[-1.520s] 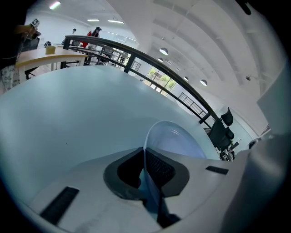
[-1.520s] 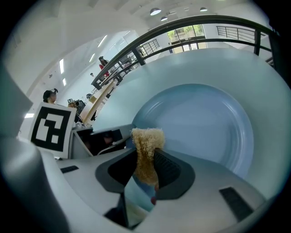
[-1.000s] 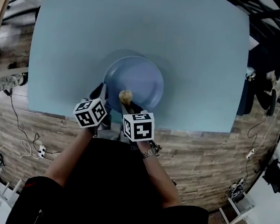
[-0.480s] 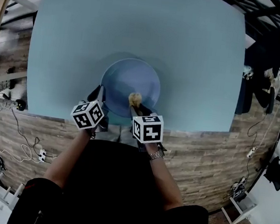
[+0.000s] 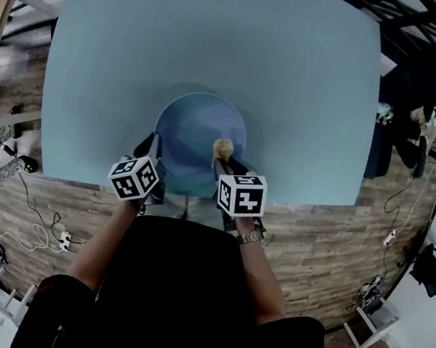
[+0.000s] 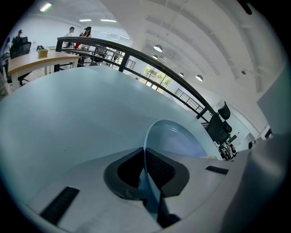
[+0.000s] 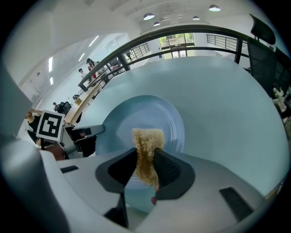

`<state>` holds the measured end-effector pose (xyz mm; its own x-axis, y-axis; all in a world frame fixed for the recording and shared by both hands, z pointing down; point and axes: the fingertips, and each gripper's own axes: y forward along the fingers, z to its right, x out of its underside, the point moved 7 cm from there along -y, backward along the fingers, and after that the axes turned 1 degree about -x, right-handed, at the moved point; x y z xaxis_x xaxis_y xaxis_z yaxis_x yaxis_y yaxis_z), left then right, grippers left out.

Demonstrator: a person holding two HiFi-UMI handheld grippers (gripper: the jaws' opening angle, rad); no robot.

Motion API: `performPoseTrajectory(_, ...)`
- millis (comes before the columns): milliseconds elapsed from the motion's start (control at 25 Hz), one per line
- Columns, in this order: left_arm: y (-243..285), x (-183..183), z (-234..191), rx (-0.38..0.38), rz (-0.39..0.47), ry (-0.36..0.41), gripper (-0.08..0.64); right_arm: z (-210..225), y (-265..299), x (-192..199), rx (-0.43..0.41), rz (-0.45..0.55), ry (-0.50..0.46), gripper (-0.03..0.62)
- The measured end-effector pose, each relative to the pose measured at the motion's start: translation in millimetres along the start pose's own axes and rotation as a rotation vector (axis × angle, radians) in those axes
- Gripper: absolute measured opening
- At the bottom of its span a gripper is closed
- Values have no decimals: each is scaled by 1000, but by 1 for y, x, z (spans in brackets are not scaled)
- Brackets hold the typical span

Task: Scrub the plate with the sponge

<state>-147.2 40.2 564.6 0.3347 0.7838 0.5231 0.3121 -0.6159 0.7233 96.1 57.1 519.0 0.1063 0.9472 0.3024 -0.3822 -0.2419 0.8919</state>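
Pale blue table [image 5: 219, 35] bears the plate [image 5: 196, 123], over whose near right part the sponge [image 5: 223, 148] sticks out of the right gripper [image 7: 145, 160], jaws pinching it, while the left gripper [image 6: 144, 164] clamps the plate's near left rim between its jaws.

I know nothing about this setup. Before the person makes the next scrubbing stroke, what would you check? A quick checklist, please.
1. Sponge gripped: ok, the right gripper has its jaws shut on it.
2. Plate steadied: ok, the left gripper is clamped on its rim.
3. Sponge over the plate: ok, it is above the plate's right part.
4. Sponge pressing on the plate: cannot tell.
5. Grippers apart from each other: ok, one is at each side of the near rim.
6. Plate fully on the table: cannot tell; it lies close to the near edge.
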Motion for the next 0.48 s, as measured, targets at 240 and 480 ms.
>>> performPoseTrajectory(240,0,1,1,-5,-2,14,5,14,-4,-9,15,13,-3,117)
performPoseTrajectory(480,0,1,3,-14,-5,38,5,24,-6,-22,41,25,-34,117)
